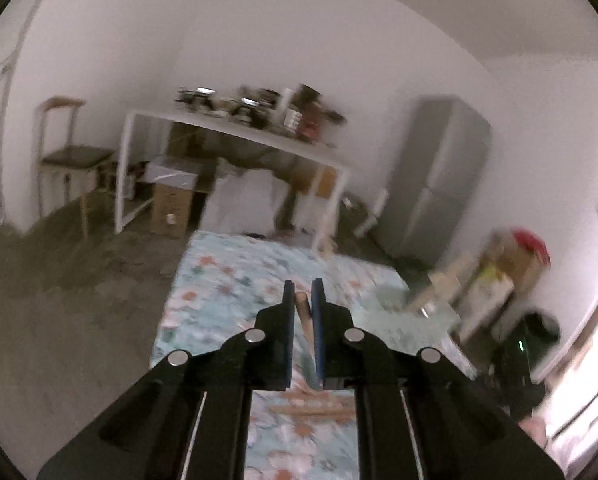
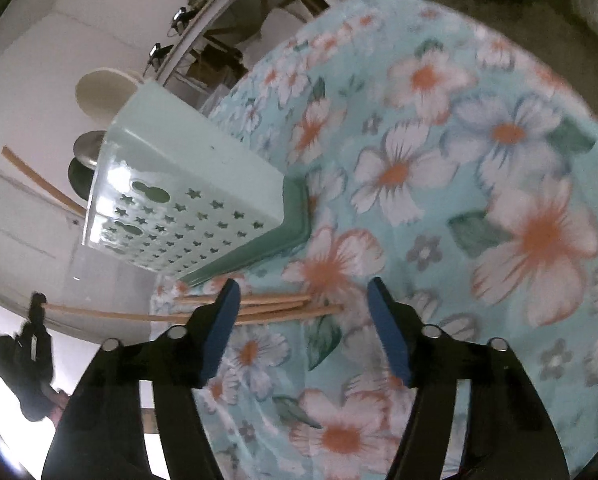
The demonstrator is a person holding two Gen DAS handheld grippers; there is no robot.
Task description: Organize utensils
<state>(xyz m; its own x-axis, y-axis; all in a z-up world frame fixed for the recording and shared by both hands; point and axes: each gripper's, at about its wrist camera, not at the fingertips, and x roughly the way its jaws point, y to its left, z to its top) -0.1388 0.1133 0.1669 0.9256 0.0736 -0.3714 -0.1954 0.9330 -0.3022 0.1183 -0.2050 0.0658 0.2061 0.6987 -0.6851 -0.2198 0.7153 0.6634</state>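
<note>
My left gripper (image 1: 303, 282) is shut on a thin wooden stick (image 1: 302, 310), which stands up between its blue pads, high above the floral tablecloth (image 1: 219, 292). More wooden sticks (image 1: 311, 410) lie on the cloth below it. In the right wrist view, my right gripper (image 2: 303, 282) is open just above the cloth (image 2: 459, 160) with nothing between its pads. Its left finger (image 2: 219, 328) overlaps several wooden chopsticks (image 2: 275, 306) that lie beside a pale green holder (image 2: 187, 184) with star holes. A wooden stick (image 2: 39, 178), a metal spoon (image 2: 87, 148) and a white ladle (image 2: 103, 92) poke out of the holder.
Past the table's far edge lies a bare concrete floor (image 1: 79, 280). A white table (image 1: 235, 132) loaded with clutter, a chair (image 1: 71, 156) and a grey fridge (image 1: 435, 176) stand along the wall. Boxes and bags (image 1: 499, 264) crowd the right side.
</note>
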